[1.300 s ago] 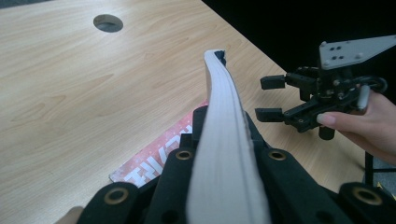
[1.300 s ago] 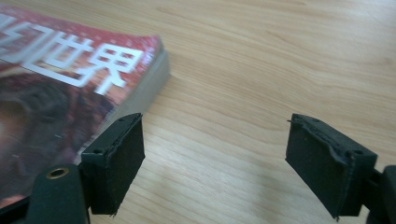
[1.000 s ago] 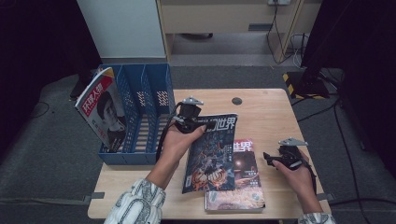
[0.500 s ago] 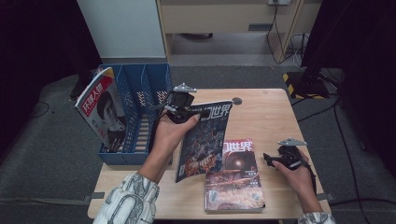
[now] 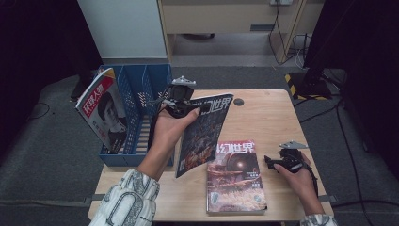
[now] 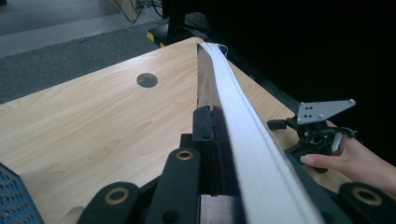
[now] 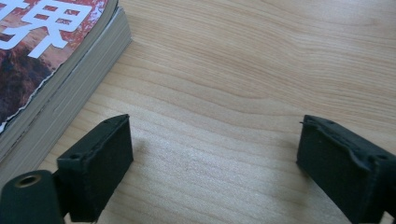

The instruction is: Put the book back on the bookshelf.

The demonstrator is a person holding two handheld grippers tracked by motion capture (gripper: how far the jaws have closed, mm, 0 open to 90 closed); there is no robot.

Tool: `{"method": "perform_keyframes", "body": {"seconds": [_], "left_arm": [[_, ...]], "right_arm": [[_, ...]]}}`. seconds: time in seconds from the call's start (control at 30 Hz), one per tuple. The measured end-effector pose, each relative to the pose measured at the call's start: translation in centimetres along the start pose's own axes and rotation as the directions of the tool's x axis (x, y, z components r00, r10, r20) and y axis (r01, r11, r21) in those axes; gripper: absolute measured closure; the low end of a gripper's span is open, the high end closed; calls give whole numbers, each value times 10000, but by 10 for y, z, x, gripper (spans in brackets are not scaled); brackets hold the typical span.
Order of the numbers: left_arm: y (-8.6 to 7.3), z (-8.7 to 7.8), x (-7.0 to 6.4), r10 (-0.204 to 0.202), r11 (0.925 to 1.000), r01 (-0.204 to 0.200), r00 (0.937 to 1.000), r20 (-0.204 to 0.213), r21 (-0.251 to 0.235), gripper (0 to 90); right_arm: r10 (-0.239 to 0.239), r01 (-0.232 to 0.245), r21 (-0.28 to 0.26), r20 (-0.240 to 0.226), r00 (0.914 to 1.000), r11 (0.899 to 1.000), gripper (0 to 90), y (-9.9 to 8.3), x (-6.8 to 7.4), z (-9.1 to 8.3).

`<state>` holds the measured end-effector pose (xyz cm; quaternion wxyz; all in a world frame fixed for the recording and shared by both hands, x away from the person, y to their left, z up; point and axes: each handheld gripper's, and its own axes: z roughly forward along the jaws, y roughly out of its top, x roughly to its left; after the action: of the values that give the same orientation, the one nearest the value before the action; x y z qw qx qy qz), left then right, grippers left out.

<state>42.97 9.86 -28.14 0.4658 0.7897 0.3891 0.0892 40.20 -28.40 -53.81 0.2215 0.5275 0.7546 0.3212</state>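
Observation:
My left gripper (image 5: 188, 109) is shut on the top edge of a dark-covered magazine (image 5: 202, 134), which hangs tilted above the table beside the blue file rack (image 5: 141, 101). In the left gripper view the magazine's page edge (image 6: 243, 135) runs away between the jaws. A second magazine with a red cover (image 5: 234, 176) lies flat at the table's front. My right gripper (image 5: 269, 162) rests on the table to its right, open, with bare wood between its fingers (image 7: 100, 158). The flat magazine's spine (image 7: 60, 102) lies just left of those jaws.
The blue rack has several slots, and a red-and-white magazine (image 5: 101, 113) leans in its left one. A round cable hole (image 5: 239, 101) sits near the table's far edge. Bare wood (image 5: 268, 122) spans the right half. Grey floor surrounds the table.
My left gripper has lifted the dark magazine off the red one and carried it left and back toward the rack, tipping it more upright. The right gripper has stayed put.

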Motion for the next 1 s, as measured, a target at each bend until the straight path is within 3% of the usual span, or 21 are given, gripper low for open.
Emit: {"method": "perform_keyframes", "body": {"seconds": [0.33, 1.0], "left_arm": [[11, -2, 2, -137, 9999, 136, 9999, -66, -93, 823], [27, -32, 12, -236, 9990, 217, 9986, -471, -401, 824]], "right_arm": [[-24, 23, -12, -36, 10000, 10000, 87, 0, 2, 1], [-167, 167, -29, -180, 9997, 9999, 86, 0, 5, 1]]}}
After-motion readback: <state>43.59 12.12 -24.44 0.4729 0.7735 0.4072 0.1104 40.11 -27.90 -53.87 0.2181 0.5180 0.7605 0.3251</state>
